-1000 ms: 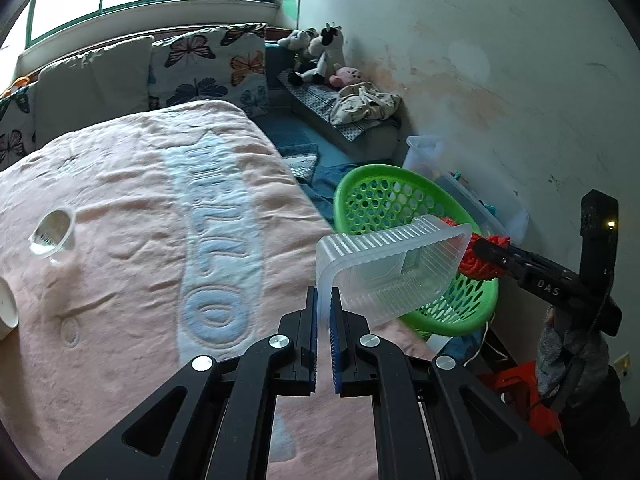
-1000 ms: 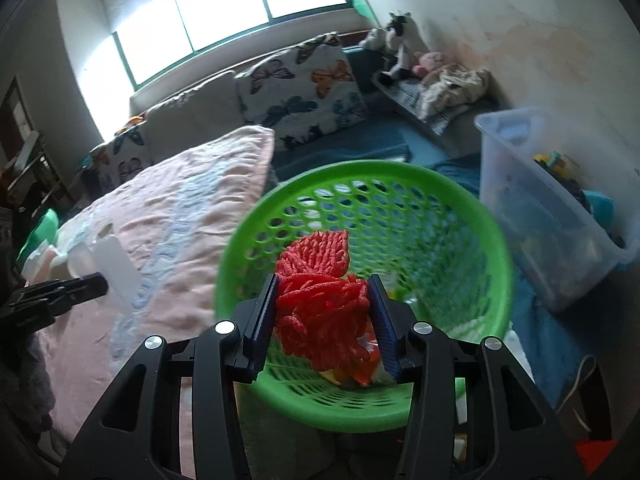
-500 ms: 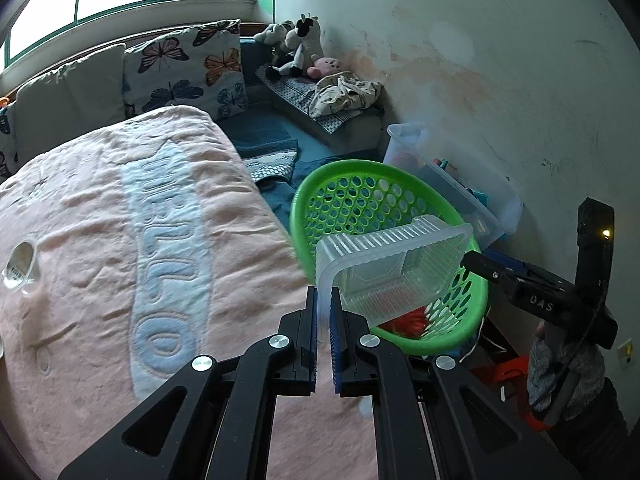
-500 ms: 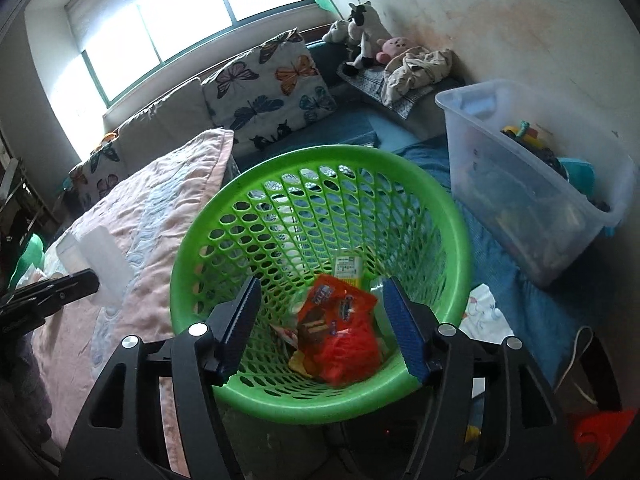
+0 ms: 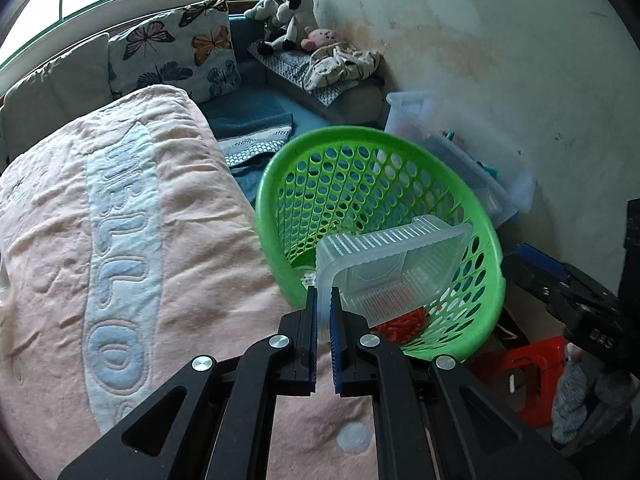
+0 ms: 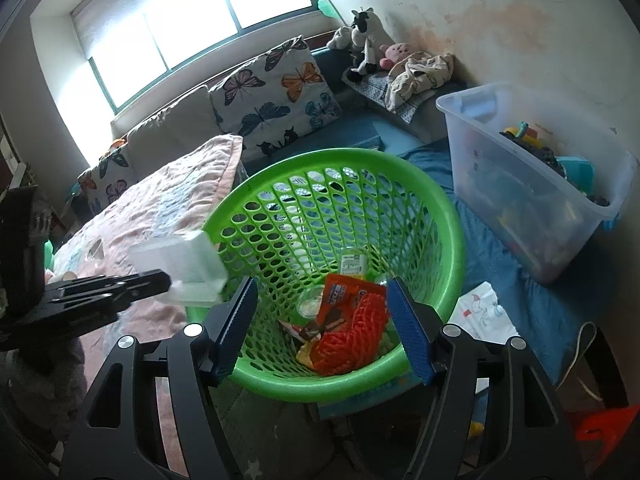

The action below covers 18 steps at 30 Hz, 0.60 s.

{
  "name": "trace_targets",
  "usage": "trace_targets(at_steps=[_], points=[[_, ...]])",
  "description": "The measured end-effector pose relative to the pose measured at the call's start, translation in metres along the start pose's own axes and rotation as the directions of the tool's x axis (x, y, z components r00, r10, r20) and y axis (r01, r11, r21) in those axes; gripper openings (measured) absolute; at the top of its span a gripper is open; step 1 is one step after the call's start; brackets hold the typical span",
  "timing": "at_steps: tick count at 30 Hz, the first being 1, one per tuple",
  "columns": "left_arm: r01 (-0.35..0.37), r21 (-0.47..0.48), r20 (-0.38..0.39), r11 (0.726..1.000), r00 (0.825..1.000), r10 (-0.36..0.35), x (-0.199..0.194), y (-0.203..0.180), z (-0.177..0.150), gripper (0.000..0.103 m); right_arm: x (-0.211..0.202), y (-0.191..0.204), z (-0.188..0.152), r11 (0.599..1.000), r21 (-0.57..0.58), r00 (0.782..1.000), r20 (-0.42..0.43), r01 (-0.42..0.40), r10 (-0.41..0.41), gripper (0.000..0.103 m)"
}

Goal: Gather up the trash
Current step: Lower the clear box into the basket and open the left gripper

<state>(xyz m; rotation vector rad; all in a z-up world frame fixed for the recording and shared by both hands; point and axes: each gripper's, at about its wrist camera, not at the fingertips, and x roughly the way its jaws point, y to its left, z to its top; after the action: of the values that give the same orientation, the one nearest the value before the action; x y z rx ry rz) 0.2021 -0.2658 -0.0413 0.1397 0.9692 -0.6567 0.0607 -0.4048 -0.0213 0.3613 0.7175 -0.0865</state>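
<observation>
My left gripper [image 5: 324, 304] is shut on the rim of a clear ribbed plastic container [image 5: 394, 268], which hangs over the near rim of the green perforated basket [image 5: 280, 200]. In the right wrist view the same container [image 6: 180, 268] sits at the basket's [image 6: 452, 216] left edge. My right gripper [image 6: 320, 312] hovers above the basket, its jaws opening with nothing between them. A red mesh wrapper [image 6: 352, 336] and snack packets lie at the basket's bottom, below the blue pads.
A pink blanket [image 5: 120, 240] covers the bed to the left of the basket. A clear storage bin [image 6: 532, 184] with toys stands to the right by the wall. Butterfly cushions [image 6: 276, 96] and plush toys [image 6: 368, 44] line the back. A red stool [image 5: 528, 376] sits low right.
My right gripper has let go of the red mesh wrapper, which dropped into the basket. My left gripper carried the clear container rightwards, from over the bed to the basket's rim.
</observation>
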Motion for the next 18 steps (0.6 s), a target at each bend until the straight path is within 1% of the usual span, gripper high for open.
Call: trace_targets(at_steps=[4,8,9,13,16,18], points=[[-0.014,-0.001,-0.022,1.0,1.0,0.014,0.011,0.0,0.0,0.006,-0.001,0.0,-0.001,1.0,0.005,1.0,0.0,-0.004,0.004,0.067],[-0.008,-0.013,-0.035,1.0,0.999,0.007,0.015,0.002,0.001,0.006,-0.001,0.001,-0.001,1.0,0.004,1.0,-0.001,-0.006,0.006,0.067],[-0.006,-0.017,-0.034,1.0,0.999,0.005,0.016,0.001,0.001,0.008,-0.001,0.002,-0.001,1.0,0.003,1.0,-0.001,-0.007,0.007,0.067],[0.005,-0.007,-0.024,1.0,1.0,-0.005,0.013,-0.003,0.0,0.01,-0.002,0.004,-0.002,1.0,0.003,1.0,-0.001,-0.011,0.011,0.067],[0.011,-0.007,-0.014,1.0,1.0,-0.011,0.009,-0.002,-0.002,0.021,-0.002,0.006,-0.002,1.0,0.001,1.0,-0.001,-0.017,0.017,0.067],[0.007,-0.014,-0.002,1.0,1.0,-0.007,0.004,0.0,-0.004,0.034,-0.002,0.008,-0.002,1.0,-0.002,1.0,-0.003,-0.022,0.022,0.067]])
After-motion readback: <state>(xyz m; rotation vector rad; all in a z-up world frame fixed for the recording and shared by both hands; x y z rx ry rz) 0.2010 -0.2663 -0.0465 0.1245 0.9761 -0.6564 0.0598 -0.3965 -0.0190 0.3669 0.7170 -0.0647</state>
